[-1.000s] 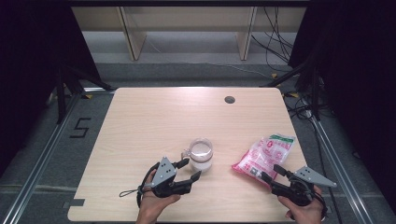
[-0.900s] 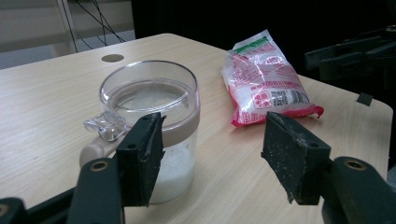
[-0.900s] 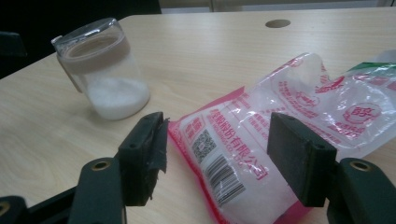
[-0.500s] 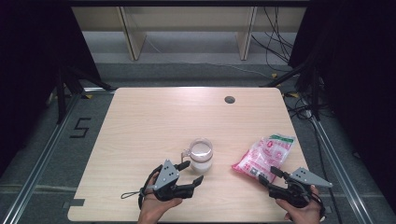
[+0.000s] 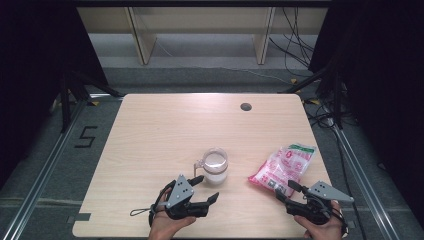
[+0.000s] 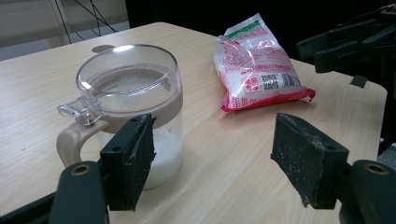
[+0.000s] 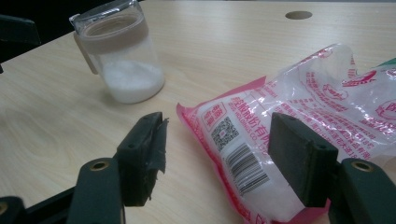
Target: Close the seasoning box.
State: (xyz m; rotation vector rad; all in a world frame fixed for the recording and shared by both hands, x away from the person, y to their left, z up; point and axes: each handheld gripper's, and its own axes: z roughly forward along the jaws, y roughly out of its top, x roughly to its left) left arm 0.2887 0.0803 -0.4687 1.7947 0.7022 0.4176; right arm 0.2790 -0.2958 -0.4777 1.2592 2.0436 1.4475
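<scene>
Left gripper view: clear round jar (image 6: 135,107), glossy crinkled plastic bag (image 6: 257,65), woodgrain table (image 6: 233,154).

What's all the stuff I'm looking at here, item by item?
Clear plastic jar with beige band and handle: one, holds white powder, near the table's front middle.
Pink and white plastic bag of white grains: one, lying flat, right of the jar.
Light wooden table: one, with a dark round hole near its far edge.
Wooden shelf legs: two, pale, beyond the table.
Cables: several, black, on the floor at far right.
Left tongs: black, open, just short of the jar.
Right tongs: black, open, at the bag's near end.
</scene>
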